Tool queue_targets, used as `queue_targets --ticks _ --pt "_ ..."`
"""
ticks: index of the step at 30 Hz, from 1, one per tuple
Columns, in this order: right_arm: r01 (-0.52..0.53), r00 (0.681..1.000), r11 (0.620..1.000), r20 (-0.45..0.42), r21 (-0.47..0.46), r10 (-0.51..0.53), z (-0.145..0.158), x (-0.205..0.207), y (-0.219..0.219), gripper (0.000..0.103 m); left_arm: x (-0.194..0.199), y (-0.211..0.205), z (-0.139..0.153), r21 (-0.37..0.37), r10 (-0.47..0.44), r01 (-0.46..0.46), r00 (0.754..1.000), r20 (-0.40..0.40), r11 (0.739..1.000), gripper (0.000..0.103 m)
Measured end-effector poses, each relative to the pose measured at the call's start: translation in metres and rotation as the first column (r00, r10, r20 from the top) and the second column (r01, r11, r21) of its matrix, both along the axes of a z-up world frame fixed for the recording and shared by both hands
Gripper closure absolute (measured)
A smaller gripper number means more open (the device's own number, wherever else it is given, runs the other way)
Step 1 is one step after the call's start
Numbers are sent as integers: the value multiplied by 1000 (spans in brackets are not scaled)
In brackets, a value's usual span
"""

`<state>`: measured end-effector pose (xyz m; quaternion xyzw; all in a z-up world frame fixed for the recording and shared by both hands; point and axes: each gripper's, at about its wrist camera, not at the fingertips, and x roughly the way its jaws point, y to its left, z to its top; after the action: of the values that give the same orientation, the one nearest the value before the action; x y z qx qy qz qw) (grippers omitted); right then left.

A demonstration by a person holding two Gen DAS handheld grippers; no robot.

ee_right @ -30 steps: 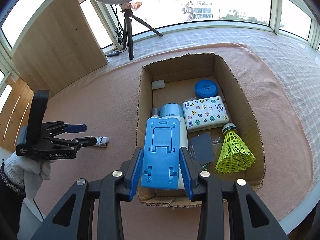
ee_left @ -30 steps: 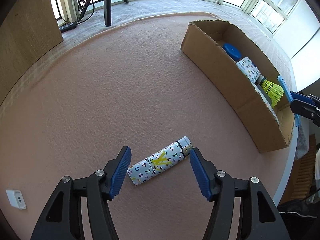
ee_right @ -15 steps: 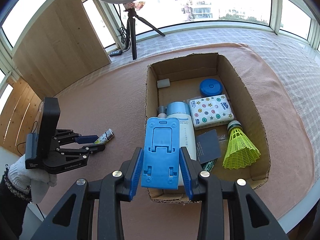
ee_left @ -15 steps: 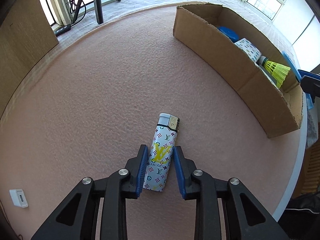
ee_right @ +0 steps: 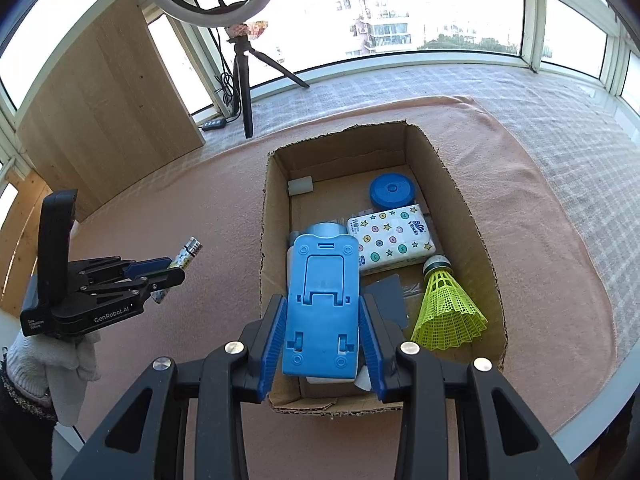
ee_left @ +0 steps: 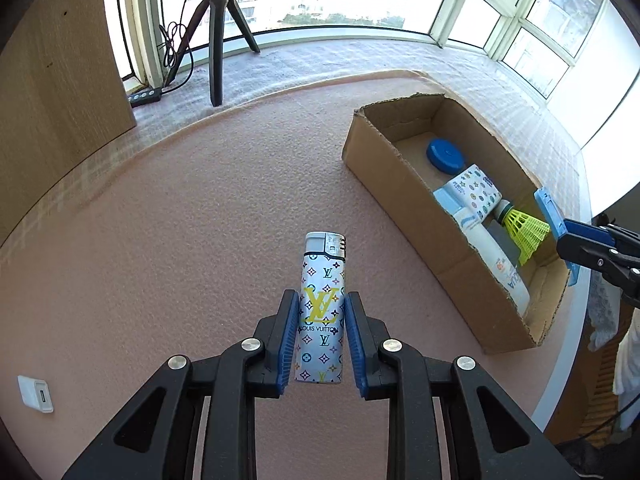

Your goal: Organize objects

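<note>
Clamped between the blue pads of the left gripper (ee_left: 322,332), a patterned lighter (ee_left: 322,308) is held off the pink mat (ee_left: 160,240), metal cap pointing to 12 o'clock. At 2 o'clock sits the cardboard box (ee_left: 392,184). Over its near end, a blue stand (ee_right: 322,304) is pinched by the right gripper (ee_right: 323,344), apparently unsupported.

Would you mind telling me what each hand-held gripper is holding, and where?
Left hand-held gripper: patterned lighter, by its lower body. Right hand-held gripper: blue stand, by its lower sides.
</note>
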<state>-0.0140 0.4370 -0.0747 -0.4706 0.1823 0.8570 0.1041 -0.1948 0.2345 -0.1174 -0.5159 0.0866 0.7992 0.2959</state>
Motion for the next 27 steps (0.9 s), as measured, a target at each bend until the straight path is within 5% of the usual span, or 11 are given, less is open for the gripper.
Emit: queue_targets --ticks 8,23,27 --pt "7 1000 1000 12 12 -7 -3 -4 18 70 -27 61 32 28 -56 58 996 -70 998 78" --pt "6 1000 1000 14 14 -6 -9 -6 42 69 -60 151 25 7 -107 108 991 -83 994 77" --pt "-2 1000 1000 14 21 1 -8 -6 43 47 -63 155 24 3 -99 100 992 -83 995 77"
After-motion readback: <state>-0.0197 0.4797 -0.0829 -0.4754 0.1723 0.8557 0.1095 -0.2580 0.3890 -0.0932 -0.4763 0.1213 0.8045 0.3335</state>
